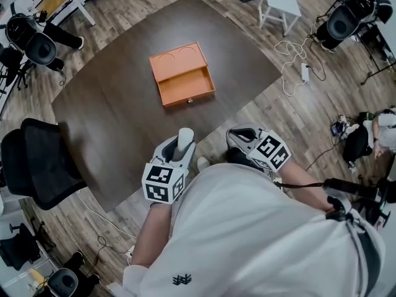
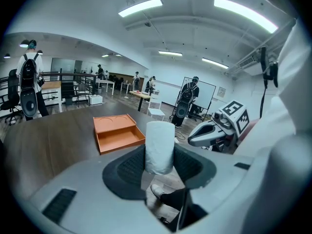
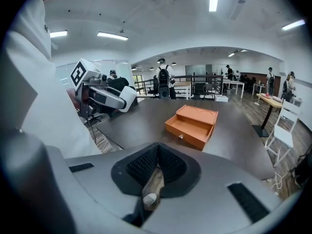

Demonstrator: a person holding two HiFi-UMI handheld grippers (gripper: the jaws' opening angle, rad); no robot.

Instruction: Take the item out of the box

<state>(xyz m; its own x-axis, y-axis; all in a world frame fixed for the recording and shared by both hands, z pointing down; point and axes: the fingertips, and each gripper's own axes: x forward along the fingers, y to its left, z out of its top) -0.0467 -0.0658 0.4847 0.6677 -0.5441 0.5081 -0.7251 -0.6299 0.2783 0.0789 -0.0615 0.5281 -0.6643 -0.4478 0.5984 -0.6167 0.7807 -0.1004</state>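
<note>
An orange box (image 1: 182,74) lies on the dark table (image 1: 117,116), its shallow drawer pulled out toward me and looking empty. In the left gripper view the box (image 2: 117,132) sits ahead to the left; in the right gripper view the box (image 3: 191,126) is ahead to the right. My left gripper (image 1: 184,142) hangs near the table's front edge, shut on a white cylinder (image 2: 160,147) that stands upright between its pads. The right gripper (image 1: 238,136) is beside it, off the table's edge. Its jaws (image 3: 157,165) are shut with nothing between them.
A black office chair (image 1: 34,159) stands at the table's left corner and a white chair (image 1: 281,5) beyond the far right. Cables (image 1: 297,64) trail over the wooden floor on the right. Stands with equipment and several people are further off.
</note>
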